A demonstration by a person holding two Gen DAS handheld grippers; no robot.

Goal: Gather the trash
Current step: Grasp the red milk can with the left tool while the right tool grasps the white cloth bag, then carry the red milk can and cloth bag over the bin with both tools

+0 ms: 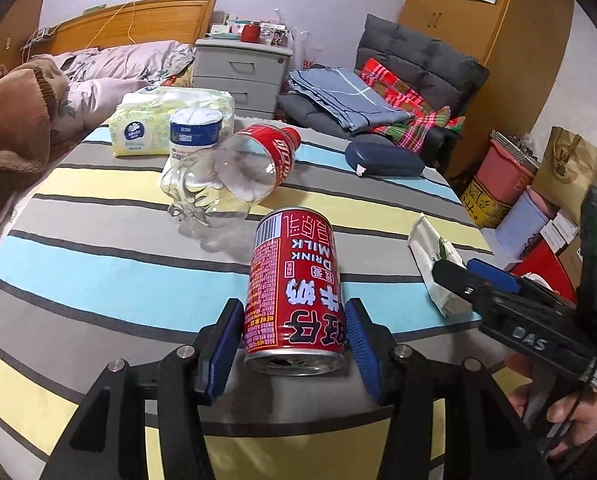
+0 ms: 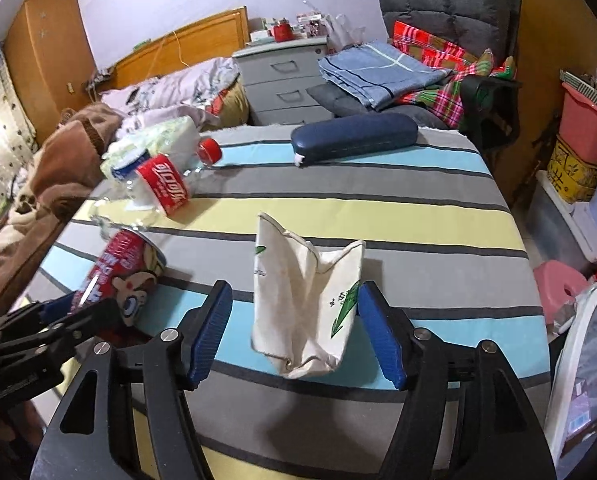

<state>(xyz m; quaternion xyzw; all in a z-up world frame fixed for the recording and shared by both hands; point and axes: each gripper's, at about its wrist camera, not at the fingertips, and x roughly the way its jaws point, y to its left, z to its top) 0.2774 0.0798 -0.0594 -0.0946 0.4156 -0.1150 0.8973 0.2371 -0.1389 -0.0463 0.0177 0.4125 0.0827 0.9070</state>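
1. Three bits of trash lie on the striped table (image 2: 418,216), none collected yet by the look of it: a bottle, a can and a paper cup. No bin shows for certain, so nearly all the job looks left to do.
2. Biggest is the bottle (image 1: 234,168), clear and empty, on its side with a red label and cap, at the far left of the table near the tissue pack (image 1: 154,120).
3. Next, the can (image 1: 294,288), red with a milk-drink label, lies on its side, its rim toward the left gripper (image 1: 294,340). The jaws stand wide either side of it, pads just beside the can, not visibly squeezing.
4. Smallest, the cup (image 2: 306,300), white with green print, is crushed flat and creased. The right gripper (image 2: 296,330) straddles it, jaws wide, its right pad about touching the cup's edge, nothing gripped.
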